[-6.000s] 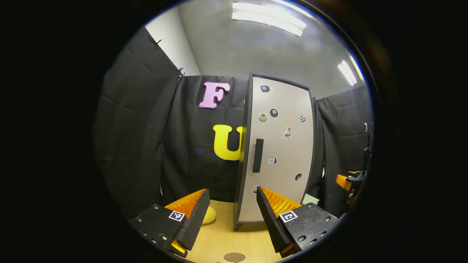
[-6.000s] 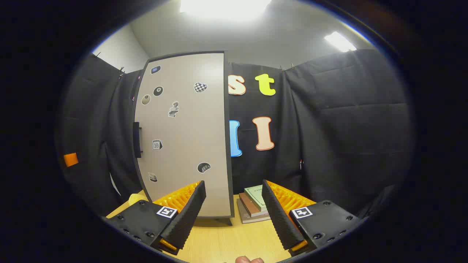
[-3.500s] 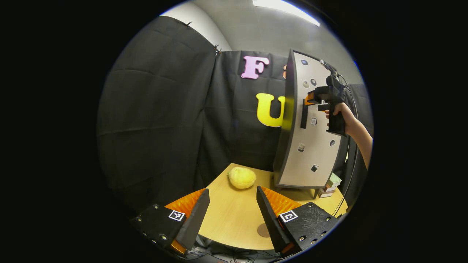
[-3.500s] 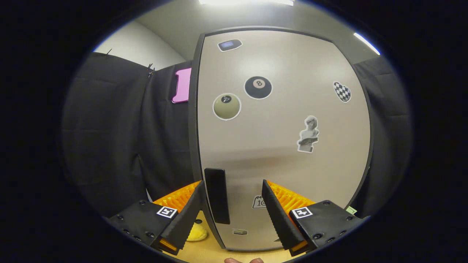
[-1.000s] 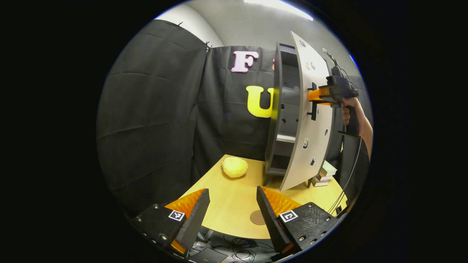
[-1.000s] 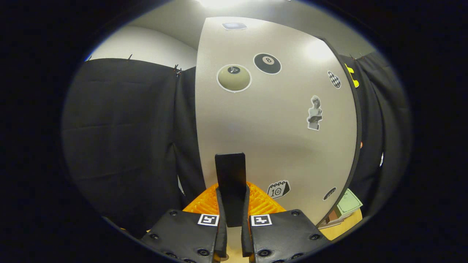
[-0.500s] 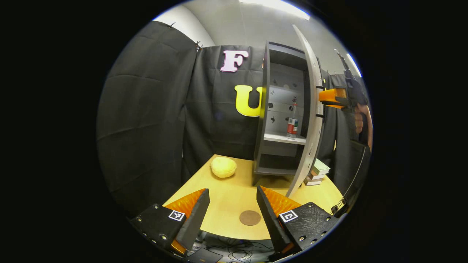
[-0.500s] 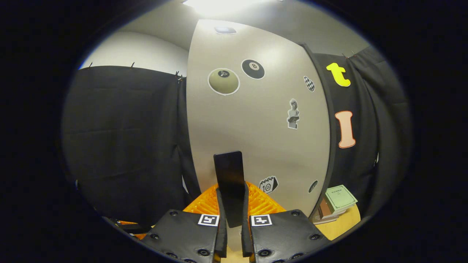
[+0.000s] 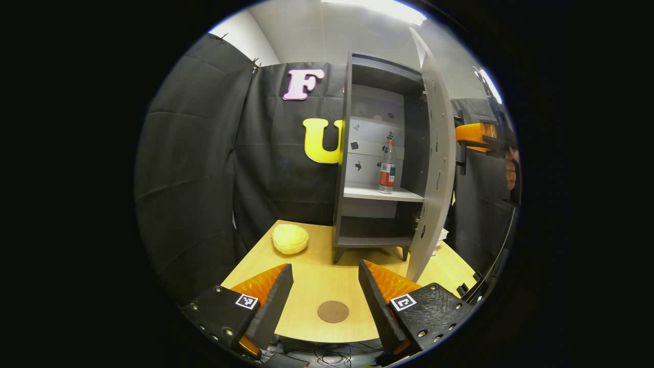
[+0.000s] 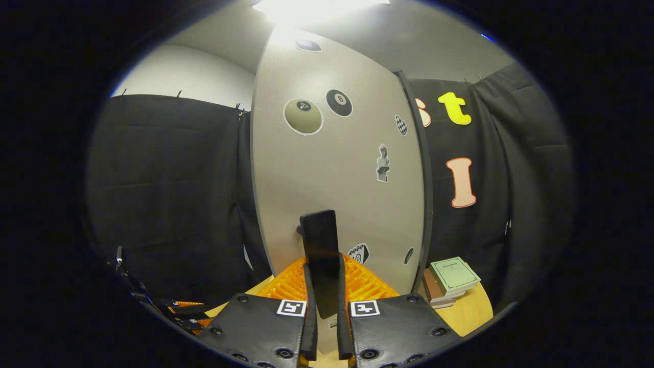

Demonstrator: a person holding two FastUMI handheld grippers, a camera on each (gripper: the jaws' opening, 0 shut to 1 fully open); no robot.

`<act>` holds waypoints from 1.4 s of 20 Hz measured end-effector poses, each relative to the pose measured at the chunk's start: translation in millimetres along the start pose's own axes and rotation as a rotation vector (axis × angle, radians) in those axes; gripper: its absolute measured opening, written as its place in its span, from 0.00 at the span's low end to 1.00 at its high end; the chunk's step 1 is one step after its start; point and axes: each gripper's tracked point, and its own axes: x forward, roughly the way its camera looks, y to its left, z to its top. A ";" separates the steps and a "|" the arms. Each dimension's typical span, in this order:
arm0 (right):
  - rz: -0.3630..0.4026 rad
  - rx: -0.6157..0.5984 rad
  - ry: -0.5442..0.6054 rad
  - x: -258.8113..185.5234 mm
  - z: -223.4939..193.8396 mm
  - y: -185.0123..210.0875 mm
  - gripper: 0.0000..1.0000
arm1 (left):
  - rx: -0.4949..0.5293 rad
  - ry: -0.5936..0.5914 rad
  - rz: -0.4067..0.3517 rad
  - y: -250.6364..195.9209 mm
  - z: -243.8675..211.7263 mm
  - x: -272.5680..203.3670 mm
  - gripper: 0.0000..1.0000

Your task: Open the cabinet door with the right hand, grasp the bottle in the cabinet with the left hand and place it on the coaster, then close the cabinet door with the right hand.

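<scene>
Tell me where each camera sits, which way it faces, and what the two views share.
Left gripper view: rides the open left gripper by the table's near edge, facing the opened cabinet, the bottle on its shelf, and the coaster.
Right gripper view: rides the right gripper, shut on the door handle, facing the door's outer face.
Shared: door, table, and the right gripper with the person's hand.

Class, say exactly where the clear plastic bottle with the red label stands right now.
In the left gripper view, the clear plastic bottle with the red label stands upright on the grey cabinet's middle shelf, towards its right end, just inside the open door.
</scene>
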 end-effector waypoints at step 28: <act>-0.467 0.207 -0.098 -92.5 9.0 -100.6 0.08 | 0.026 -0.041 -0.037 -4.8 3.3 2.3 0.75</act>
